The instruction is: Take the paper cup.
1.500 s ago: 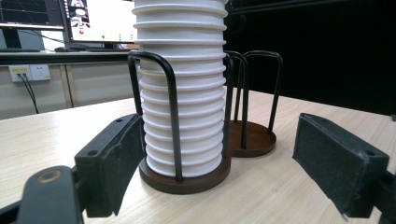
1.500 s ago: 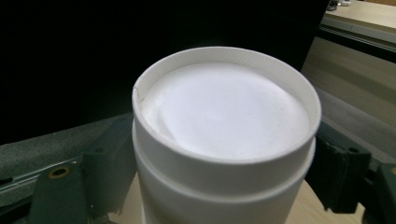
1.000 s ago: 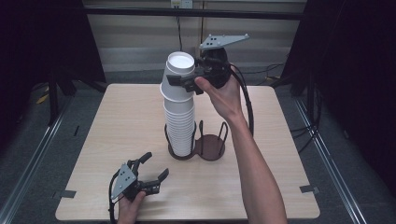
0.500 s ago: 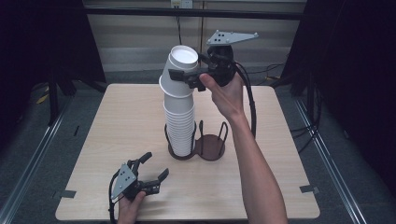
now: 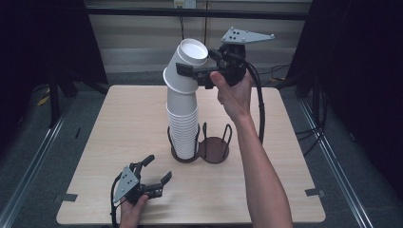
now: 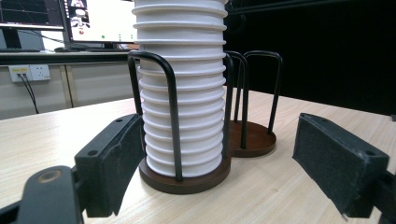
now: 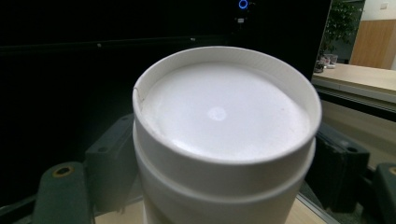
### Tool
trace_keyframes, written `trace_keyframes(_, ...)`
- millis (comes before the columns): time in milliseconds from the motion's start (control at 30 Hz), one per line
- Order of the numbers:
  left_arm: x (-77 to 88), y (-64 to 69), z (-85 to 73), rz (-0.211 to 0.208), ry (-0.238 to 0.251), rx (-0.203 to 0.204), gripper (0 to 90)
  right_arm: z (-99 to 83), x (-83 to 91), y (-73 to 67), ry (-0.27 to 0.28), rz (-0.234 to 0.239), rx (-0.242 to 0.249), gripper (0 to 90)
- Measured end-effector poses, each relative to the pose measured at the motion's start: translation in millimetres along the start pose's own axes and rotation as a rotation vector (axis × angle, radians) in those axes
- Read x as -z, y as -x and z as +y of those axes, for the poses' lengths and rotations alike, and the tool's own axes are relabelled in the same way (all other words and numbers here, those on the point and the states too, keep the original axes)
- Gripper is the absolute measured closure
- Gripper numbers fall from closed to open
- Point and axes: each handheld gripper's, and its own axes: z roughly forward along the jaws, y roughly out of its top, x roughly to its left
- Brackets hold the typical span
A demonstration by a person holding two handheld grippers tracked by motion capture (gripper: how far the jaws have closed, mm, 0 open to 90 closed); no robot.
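Right gripper [image 5: 192,72]: held high above the table, jaws clamped on either side of the top cup [image 5: 187,66]; in the right gripper view a pad is seen against each side of the cup [image 7: 224,140].
Top cup: white, upside down, tilted off the stack's axis (leaning toward the right gripper), its rim seated over the cup below.
Cup stack [image 5: 183,118]: inverted white cups, nested, seated in the left ring of the holder [image 5: 214,152].
Holder: dark, two round bases with wire loops, placed mid-table [image 5: 119,123]; right ring is unoccupied.
Left gripper [image 5: 153,176]: rested low near the table's front edge, jaws spread apart, nothing between the pads; stack and holder seen beyond them [image 6: 184,93].
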Motion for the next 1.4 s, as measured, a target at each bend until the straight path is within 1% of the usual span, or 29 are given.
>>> trace_keyframes(67,-0.1,0.2,0.0,0.000,0.002,0.003,15.8,1.0,2.6,-0.7,0.008,0.003,0.001,20.9)
trace_keyframes(133,0.0,0.1,0.0,0.002,0.000,0.002,15.8,1.8,5.5,-1.5,0.012,-0.009,0.004,20.9)
trace_keyframes(267,0.1,0.0,0.0,0.004,0.000,-0.001,15.8,1.1,11.9,-1.8,0.031,-0.009,-0.002,20.9)
trace_keyframes(533,-0.1,0.2,0.0,0.001,0.001,0.002,15.8,0.5,25.2,0.1,0.034,-0.020,-0.006,21.0)
trace_keyframes(567,0.3,0.1,0.0,0.008,-0.001,-0.001,15.8,0.9,27.7,0.1,0.037,-0.023,-0.004,21.0)
trace_keyframes(600,0.0,0.6,-0.2,0.004,0.001,0.008,15.8,1.3,29.3,0.0,0.038,-0.024,-0.005,21.0)
trace_keyframes(633,0.2,0.4,-0.1,0.009,0.001,0.002,15.8,1.6,30.8,0.0,0.038,-0.025,-0.004,21.0)
trace_keyframes(700,0.2,0.5,-0.1,0.009,0.001,0.003,15.8,2.0,35.5,-0.2,0.031,-0.059,-0.007,21.0)
trace_keyframes(733,0.2,0.4,-0.1,0.009,0.001,0.003,15.8,1.8,37.8,0.3,0.031,-0.061,-0.010,21.0)
trace_keyframes(767,-0.1,0.8,-0.2,0.006,0.002,0.010,15.8,1.4,40.2,0.9,0.035,-0.055,-0.012,21.0)
trace_keyframes(800,0.2,0.4,-0.1,0.009,0.001,0.003,15.8,1.1,42.5,1.2,0.036,-0.055,-0.014,21.0)
trace_keyframes(833,-0.1,0.9,-0.2,0.006,0.002,0.011,15.8,0.9,44.2,1.5,0.035,-0.057,-0.015,21.1)
trace_keyframes(900,0.1,0.5,-0.1,0.009,0.001,0.004,15.8,0.2,48.8,2.1,0.031,-0.059,-0.015,21.1)
trace_keyframes(1000,-0.4,0.8,-0.2,0.005,0.003,0.014,15.8,-0.6,55.2,2.0,0.028,-0.062,-0.013,21.1)
trace_keyframes(1033,-0.5,0.0,0.0,0.004,0.002,0.003,15.8,-0.8,57.0,1.7,0.026,-0.063,-0.011,21.1)
trace_keyframes(1200,-0.6,0.1,0.1,0.006,0.000,0.006,15.5,-3.4,69.7,2.1,0.000,-0.076,-0.008,21.2)
trace_keyframes(1267,-0.7,0.2,0.1,0.012,-0.003,0.007,15.5,-5.6,73.1,2.1,-0.007,-0.081,-0.008,21.2)
trace_keyframes(1333,-1.5,0.6,0.3,0.021,-0.011,0.022,15.6,-8.7,75.3,1.4,-0.013,-0.080,-0.005,21.2)
trace_keyframes(1367,-1.6,0.1,0.6,0.029,-0.016,0.013,15.6,-11.5,76.6,0.7,-0.019,-0.077,-0.001,21.2)
trace_keyframes(1400,-2.2,0.7,0.6,0.028,-0.017,0.019,15.6,-13.5,77.3,0.4,-0.023,-0.074,0.002,21.3)
